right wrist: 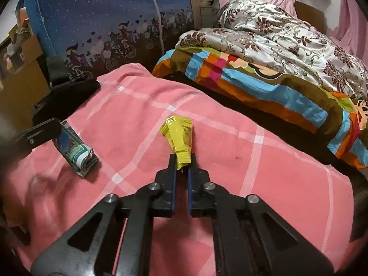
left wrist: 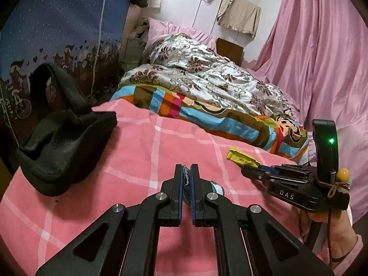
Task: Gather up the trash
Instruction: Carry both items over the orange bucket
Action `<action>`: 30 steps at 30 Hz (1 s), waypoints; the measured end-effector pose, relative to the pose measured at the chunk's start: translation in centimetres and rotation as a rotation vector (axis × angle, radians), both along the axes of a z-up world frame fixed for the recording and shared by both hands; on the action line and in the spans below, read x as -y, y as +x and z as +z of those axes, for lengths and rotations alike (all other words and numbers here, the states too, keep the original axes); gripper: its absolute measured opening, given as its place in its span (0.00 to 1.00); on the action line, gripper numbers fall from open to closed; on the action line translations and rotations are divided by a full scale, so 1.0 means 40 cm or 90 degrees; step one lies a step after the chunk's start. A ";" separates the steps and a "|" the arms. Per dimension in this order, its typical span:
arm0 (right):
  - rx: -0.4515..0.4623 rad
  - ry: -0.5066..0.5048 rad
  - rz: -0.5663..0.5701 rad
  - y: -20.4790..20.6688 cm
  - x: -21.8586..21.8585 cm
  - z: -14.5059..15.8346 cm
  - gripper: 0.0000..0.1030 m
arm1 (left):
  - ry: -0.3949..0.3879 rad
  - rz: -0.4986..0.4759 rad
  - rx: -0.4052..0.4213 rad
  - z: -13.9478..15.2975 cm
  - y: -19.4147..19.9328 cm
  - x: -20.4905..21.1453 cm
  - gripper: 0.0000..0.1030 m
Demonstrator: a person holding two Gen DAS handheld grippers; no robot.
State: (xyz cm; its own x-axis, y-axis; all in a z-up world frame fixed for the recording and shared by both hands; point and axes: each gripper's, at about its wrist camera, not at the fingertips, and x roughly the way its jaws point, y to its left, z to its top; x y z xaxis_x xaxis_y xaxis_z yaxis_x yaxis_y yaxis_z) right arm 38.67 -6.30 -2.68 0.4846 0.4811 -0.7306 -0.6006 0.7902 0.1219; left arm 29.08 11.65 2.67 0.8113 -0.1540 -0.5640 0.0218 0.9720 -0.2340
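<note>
Standing at the near edge of a pink checked blanket (right wrist: 207,119), here is what lies before me.

Surface: the pink checked blanket covers a raised surface; a bed with a floral quilt (left wrist: 207,69) and a bright striped cover (right wrist: 264,85) lies beyond its far edge.

Left gripper (left wrist: 186,172): its 2 fingers are clenched on a blue-green wrapper (right wrist: 77,151). From the right wrist view, the wrapper is a folded packet with its lower end resting on the blanket near the left edge.

Right gripper (right wrist: 182,161): its 2 fingers are pinched around the near end of a yellow wrapper (right wrist: 179,138). The rest of the crumpled wrapper points away from the gripper, over the middle of the blanket; whether it touches the blanket, I cannot tell.

Hand: a person's right hand (left wrist: 322,225) grips the handle of the right gripper, with a pink sleeve at the wrist.

Black bag (left wrist: 59,142): a soft dark bag with 2 handles sits at the far left corner of the blanket, its mouth gaping.

Backdrop: a blue printed wardrobe cover (right wrist: 103,23) stands left of the bed; pink curtains (left wrist: 322,57) hang on the right.
</note>
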 end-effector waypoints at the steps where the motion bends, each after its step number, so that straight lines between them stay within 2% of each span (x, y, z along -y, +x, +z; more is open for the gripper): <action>1: 0.011 0.001 -0.001 -0.009 0.002 0.006 0.12 | 0.004 0.000 0.005 0.004 -0.004 0.005 0.03; 6: 0.097 0.031 0.000 -0.082 0.022 0.061 0.12 | 0.010 -0.001 0.028 0.027 -0.020 0.023 0.03; 14: 0.223 0.099 -0.038 -0.228 0.124 0.161 0.12 | 0.021 -0.024 0.109 0.105 -0.078 0.089 0.03; 22: 0.359 0.145 -0.121 -0.371 0.266 0.285 0.12 | 0.068 -0.080 0.220 0.216 -0.171 0.239 0.03; 30: 0.446 0.144 -0.221 -0.476 0.414 0.331 0.12 | 0.086 -0.156 0.299 0.296 -0.240 0.419 0.03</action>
State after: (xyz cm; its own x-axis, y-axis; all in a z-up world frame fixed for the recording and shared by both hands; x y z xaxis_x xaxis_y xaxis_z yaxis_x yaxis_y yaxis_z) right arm 19.63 -22.87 10.57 0.9420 0.3187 -0.1054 -0.3217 0.9468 -0.0122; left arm 19.47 -5.10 14.52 0.9300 -0.3215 -0.1781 0.3236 0.9460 -0.0181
